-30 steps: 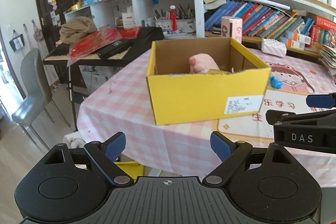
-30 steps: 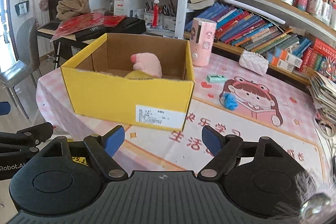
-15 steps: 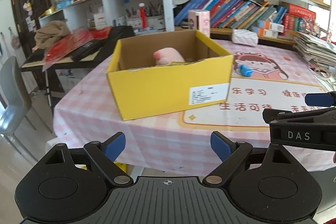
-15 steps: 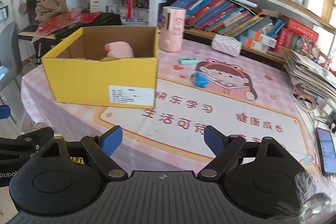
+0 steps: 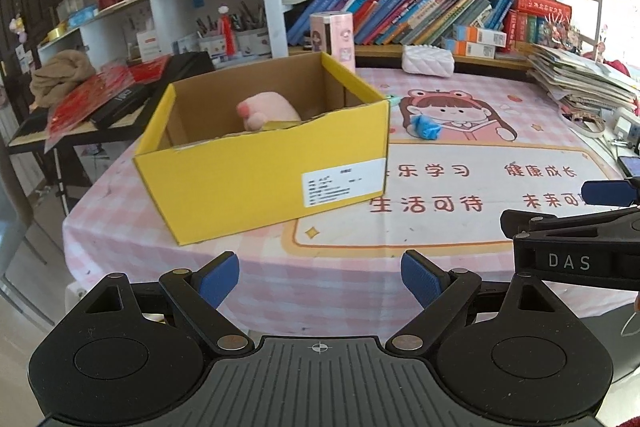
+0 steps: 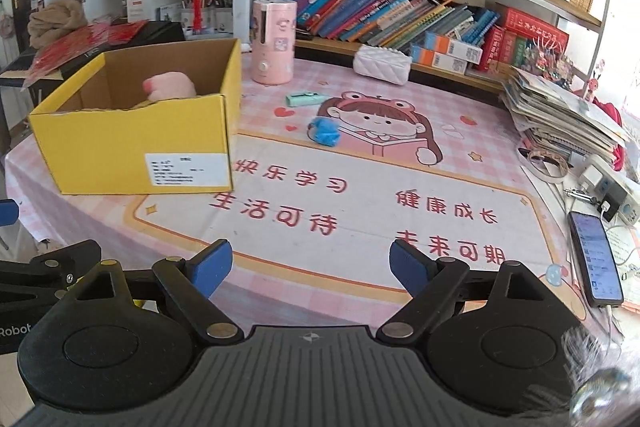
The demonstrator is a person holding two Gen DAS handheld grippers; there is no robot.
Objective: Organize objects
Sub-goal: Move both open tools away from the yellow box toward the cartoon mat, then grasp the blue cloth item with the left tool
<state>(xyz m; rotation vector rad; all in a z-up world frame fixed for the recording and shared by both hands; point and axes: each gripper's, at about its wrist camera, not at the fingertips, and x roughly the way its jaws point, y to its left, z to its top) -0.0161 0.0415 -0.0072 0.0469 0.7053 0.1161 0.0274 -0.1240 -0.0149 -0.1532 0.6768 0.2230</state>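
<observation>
pink table (image 6: 360, 195), yellow box (image 6: 132, 147) near its left edge

Inside the open yellow cardboard box (image 6: 132, 143): a pink plush toy (image 6: 170, 87). Right of the box, on the pink checked tablecloth (image 6: 360, 203): a small blue crumpled toy (image 6: 325, 132). Behind the box to the right: a pink cylindrical canister (image 6: 274, 41), a mint-green flat case (image 6: 304, 99), a white quilted pouch (image 6: 382, 64).

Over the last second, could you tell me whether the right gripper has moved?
Yes. The right gripper has swung to the right: against the yellow box, its view now takes in the stack of papers and the phone.
</observation>
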